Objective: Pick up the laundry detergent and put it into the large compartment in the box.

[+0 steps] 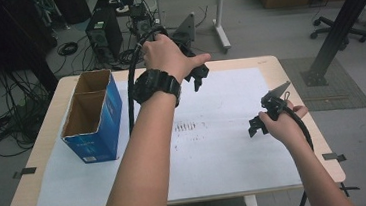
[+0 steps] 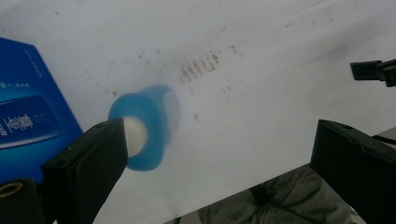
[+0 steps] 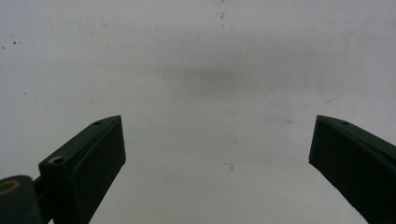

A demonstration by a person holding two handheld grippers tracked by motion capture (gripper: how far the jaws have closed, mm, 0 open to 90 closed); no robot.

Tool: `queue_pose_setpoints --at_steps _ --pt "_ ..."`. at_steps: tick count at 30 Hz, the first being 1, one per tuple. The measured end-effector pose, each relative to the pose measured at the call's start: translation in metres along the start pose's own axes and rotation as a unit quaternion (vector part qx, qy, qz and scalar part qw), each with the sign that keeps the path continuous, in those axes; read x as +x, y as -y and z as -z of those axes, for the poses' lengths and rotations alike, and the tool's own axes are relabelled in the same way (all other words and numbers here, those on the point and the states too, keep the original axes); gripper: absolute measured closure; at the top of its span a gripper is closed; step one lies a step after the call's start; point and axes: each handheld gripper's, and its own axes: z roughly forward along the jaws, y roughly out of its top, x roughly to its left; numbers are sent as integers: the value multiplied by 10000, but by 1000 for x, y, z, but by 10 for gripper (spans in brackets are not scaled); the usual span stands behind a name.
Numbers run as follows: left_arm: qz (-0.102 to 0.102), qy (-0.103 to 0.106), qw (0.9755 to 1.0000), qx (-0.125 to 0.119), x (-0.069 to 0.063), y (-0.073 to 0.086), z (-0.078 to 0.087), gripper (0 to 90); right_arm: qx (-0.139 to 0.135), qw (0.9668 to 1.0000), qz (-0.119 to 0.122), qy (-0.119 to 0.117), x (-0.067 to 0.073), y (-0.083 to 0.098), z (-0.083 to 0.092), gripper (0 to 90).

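Two hand-held grippers, left hand-held gripper and right hand-held gripper, both spread wide. One blurred blue roll beside one blue box, hidden from above.

Light wooden tabletop with rounded corners, a large white paper sheet covering most of it, faint dark smudges near the sheet's middle, an open-topped blue cardboard box with two compartments standing on the sheet's left part
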Motion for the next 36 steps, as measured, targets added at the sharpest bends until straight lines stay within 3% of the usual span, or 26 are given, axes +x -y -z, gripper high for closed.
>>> queue_pose_setpoints --at_steps 18,30,36 --pt "203 -51 9998 50 42 5 -9 45 61 10000 40 -20 0 0 -4 38" --pt "299 -118 9995 54 53 2 -18 46 56 10000 37 -7 -1 -2 -6 38" --pt "289 -127 9993 176 54 0 -30 45 70 10000 24 -18 -3 -2 -10 38"
